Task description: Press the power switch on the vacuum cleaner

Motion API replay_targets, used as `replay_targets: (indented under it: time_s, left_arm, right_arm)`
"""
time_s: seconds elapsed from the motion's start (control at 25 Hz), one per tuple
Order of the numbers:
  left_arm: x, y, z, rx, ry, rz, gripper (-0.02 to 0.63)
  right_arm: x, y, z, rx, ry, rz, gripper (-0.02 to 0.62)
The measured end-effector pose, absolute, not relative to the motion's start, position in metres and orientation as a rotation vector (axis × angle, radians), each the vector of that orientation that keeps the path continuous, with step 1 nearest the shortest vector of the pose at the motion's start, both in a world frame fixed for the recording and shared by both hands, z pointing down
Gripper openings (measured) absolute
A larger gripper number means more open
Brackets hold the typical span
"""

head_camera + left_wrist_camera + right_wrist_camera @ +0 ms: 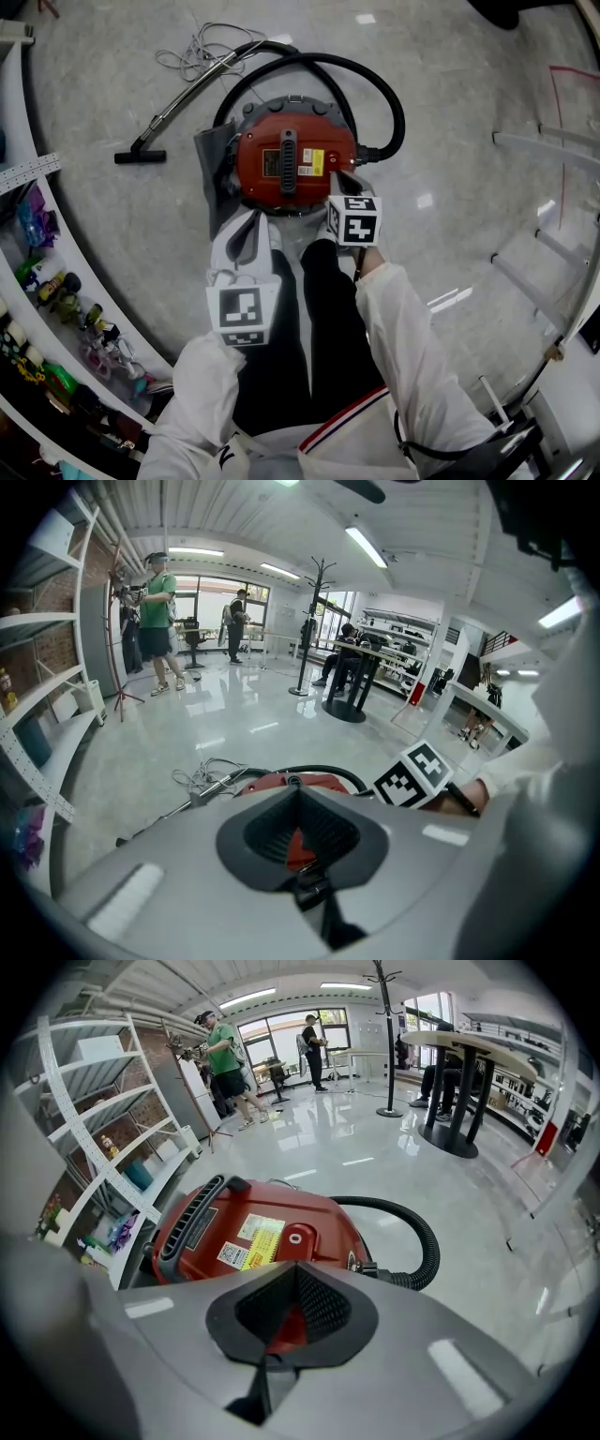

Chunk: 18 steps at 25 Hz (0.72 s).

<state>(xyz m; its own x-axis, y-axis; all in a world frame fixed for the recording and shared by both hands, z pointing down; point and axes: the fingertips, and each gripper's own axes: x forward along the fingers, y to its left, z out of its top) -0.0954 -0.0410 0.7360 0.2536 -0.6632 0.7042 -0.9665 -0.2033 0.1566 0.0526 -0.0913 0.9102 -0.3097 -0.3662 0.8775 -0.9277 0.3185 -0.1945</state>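
The red vacuum cleaner (292, 161) stands on the floor in front of the person's legs, with a black handle and a yellow label on top. Its round red power switch (295, 1237) lies just right of that label. My right gripper (343, 180) is shut and empty. Its tip hovers over the cleaner's near right edge, a little short of the switch; I cannot tell whether it touches the casing. My left gripper (251, 220) is also shut and empty. It sits near the cleaner's front left side, apart from it. A black hose (389, 103) loops around the cleaner's right and back.
The metal wand (183, 98) and floor nozzle (141, 157) lie to the left, beside a tangle of white cable (202, 45). A curved white shelf (56, 281) holding toys runs along the left. A white rack (548, 272) stands at the right. People (223, 1058) stand far off.
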Motion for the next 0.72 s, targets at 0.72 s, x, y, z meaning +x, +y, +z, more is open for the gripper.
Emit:
replay_targets:
  time_s: [0.72]
  left_arm:
    - [-0.102, -0.050, 0.693, 2.028, -1.503, 0.663, 0.000]
  right_arm:
    - [0.068, -0.090, 0.842, 1.187, -1.849, 0.922, 0.002]
